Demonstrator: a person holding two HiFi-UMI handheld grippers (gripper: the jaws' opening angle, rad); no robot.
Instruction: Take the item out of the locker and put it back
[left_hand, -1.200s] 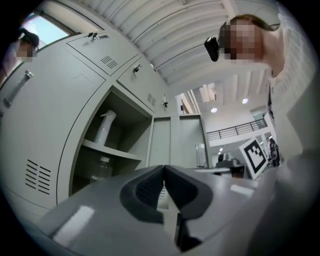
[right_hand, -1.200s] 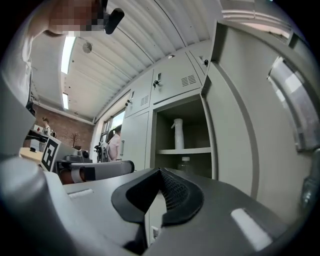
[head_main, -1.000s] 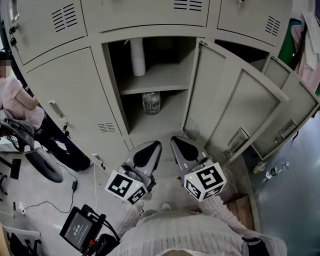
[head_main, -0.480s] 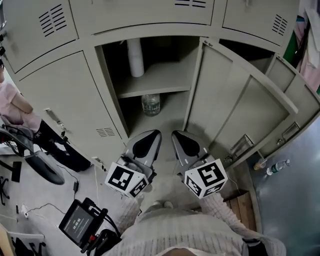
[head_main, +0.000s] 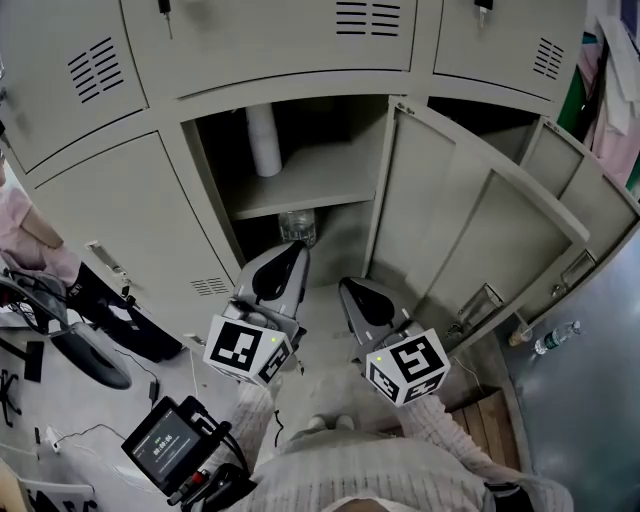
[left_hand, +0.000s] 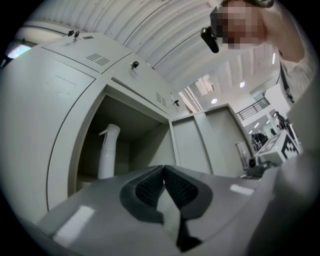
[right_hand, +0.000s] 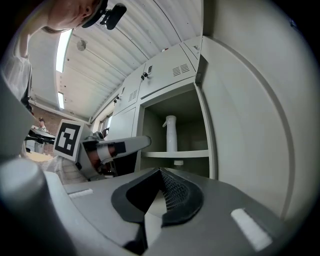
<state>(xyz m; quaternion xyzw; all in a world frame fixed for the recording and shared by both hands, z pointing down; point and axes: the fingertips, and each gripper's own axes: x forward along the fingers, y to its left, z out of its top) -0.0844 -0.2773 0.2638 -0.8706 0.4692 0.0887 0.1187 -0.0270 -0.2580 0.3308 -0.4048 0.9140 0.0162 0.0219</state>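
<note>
The lockers are pale beige-grey all over, with darker slotted vents, and the open compartment is in shadow. The spray bottle is plain white. The jar is clear glass. The left tool and right tool are glossy mid-grey with black pads in a fine grid texture. Each has a white cube printed with black square markers. The person's sweater is cream ribbed knit. The floor is light grey, and a sleeve at the left edge is pink.
</note>
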